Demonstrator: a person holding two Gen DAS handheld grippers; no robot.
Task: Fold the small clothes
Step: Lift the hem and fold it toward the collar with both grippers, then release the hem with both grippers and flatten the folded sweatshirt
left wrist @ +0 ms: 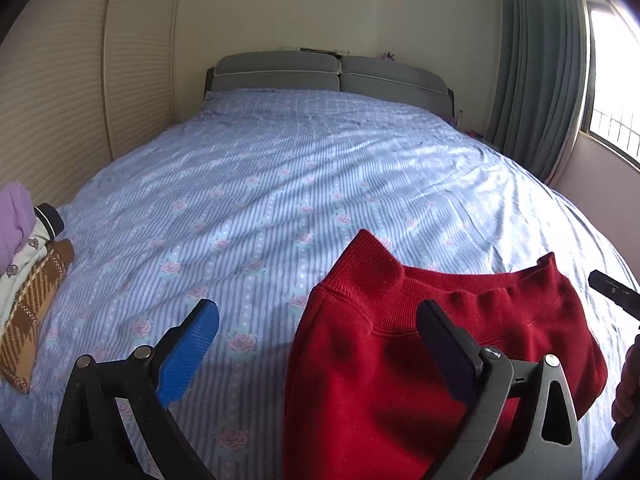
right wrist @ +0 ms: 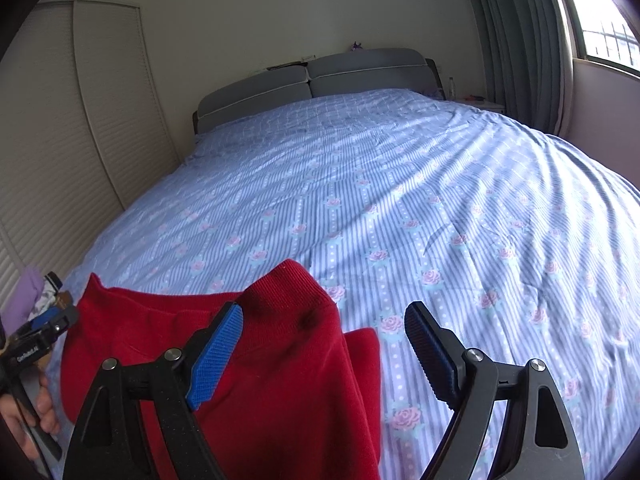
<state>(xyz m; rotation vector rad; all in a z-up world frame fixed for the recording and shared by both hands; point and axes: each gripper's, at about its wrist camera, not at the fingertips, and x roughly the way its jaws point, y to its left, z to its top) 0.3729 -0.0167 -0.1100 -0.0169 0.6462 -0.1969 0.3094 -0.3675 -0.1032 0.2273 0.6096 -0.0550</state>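
Observation:
A small red knit garment (left wrist: 400, 344) with ribbed bands lies on the bed's near part; it also shows in the right wrist view (right wrist: 264, 364). My left gripper (left wrist: 320, 344) is open, jaws wide, straddling the garment's left edge from above. My right gripper (right wrist: 324, 344) is open, jaws wide, straddling the garment's right edge. Neither holds anything. The right gripper's tip (left wrist: 612, 292) shows at the left view's right edge; the left gripper (right wrist: 40, 336) shows at the right view's left edge.
The bed (left wrist: 280, 168) has a blue striped sheet with pink roses. A pile of clothes (left wrist: 28, 276), purple, white and brown plaid, lies at its left edge. Grey headboard (left wrist: 332, 72), louvred closet doors (left wrist: 60, 92) left, green curtain (left wrist: 536, 60) and window right.

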